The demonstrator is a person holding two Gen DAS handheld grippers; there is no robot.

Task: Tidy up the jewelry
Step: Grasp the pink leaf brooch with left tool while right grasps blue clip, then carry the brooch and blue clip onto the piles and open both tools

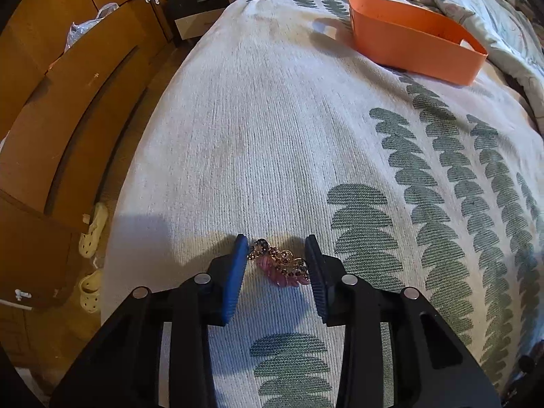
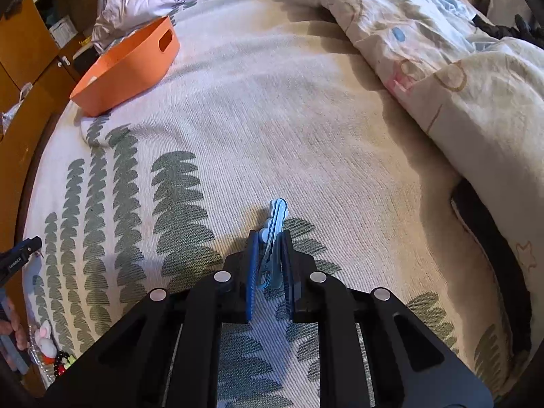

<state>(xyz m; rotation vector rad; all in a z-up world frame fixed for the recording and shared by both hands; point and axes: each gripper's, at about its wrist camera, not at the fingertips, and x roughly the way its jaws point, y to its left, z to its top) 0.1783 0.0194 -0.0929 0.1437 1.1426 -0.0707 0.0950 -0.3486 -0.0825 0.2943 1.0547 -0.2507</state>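
Leaf-patterned bedspread (image 1: 272, 136) fills the left wrist view; left gripper (image 1: 277, 250) fingers stand wide around a pink hair clip (image 1: 282, 265), orange basket (image 1: 414, 37) far ahead. Right wrist view: right gripper (image 2: 268, 241) fingers pinch a blue clip (image 2: 273, 234), basket (image 2: 125, 64) ahead-left.

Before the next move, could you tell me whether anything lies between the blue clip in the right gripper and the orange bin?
Nothing visible does. The right gripper is shut on the blue hair clip, and only bare bedspread lies between it and the orange bin.
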